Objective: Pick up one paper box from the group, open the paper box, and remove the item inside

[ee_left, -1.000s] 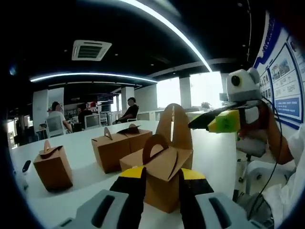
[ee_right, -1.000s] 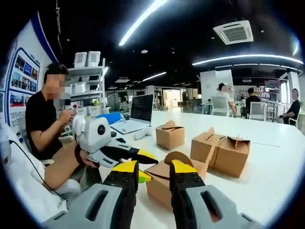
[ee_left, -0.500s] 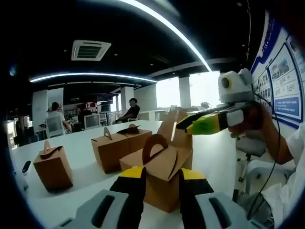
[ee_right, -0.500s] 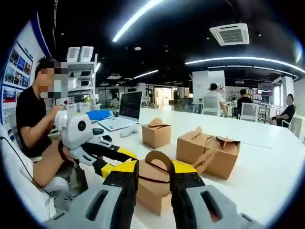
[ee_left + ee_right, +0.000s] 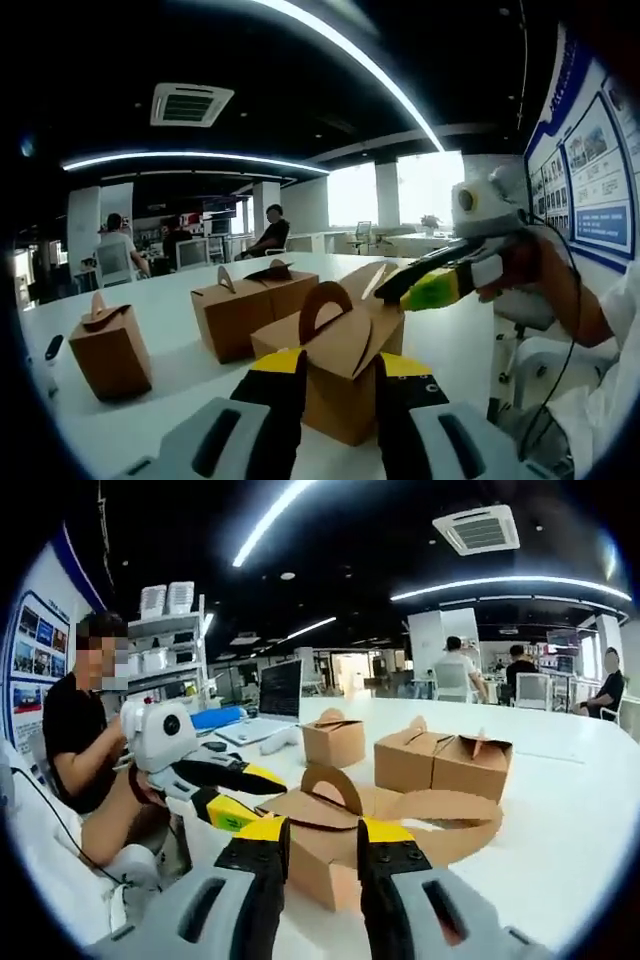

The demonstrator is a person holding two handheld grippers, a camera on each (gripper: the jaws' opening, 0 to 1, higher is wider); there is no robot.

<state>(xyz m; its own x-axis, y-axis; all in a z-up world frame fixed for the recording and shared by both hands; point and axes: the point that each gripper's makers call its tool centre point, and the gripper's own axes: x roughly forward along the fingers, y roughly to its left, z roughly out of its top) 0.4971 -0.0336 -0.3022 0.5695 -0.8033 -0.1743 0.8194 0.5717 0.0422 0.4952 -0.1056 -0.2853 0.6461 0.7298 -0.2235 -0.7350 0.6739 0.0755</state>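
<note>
Left gripper view: at the bottom centre of the frame the left gripper (image 5: 338, 372) is clamped on a brown paper box (image 5: 335, 385), one yellow-tipped jaw on each side of it, the box standing on the white table (image 5: 455, 320). The box's arched handle flap (image 5: 322, 303) stands up at centre, while a second flap (image 5: 375, 285) is folded out toward the right; whatever lies inside cannot be seen from here. The right gripper (image 5: 425, 283) comes in from the right of the frame with its jaws against that folded-out flap, but whether they pinch it is not clear. Left of centre two more closed paper boxes (image 5: 250, 305) stand touching each other, and a single closed box (image 5: 110, 350) stands apart at the lower left. Seated people (image 5: 272, 232) show in the background. Right gripper view: the right gripper (image 5: 322, 848) rises from the bottom centre, its two yellow-tipped jaws a narrow gap apart, with the held box (image 5: 330, 865) just beyond them; I cannot tell whether they grip anything. One long handle flap (image 5: 440, 815) is laid out flat toward the right, another arch (image 5: 325, 780) stands above the box, and the contents are hidden. The left gripper (image 5: 225, 790) grips the box from the left of the frame. Behind, a pair of closed boxes (image 5: 450, 765) sits right of centre, a lone one (image 5: 333, 740) at centre, and an open laptop (image 5: 268, 705) stands farther back.
</note>
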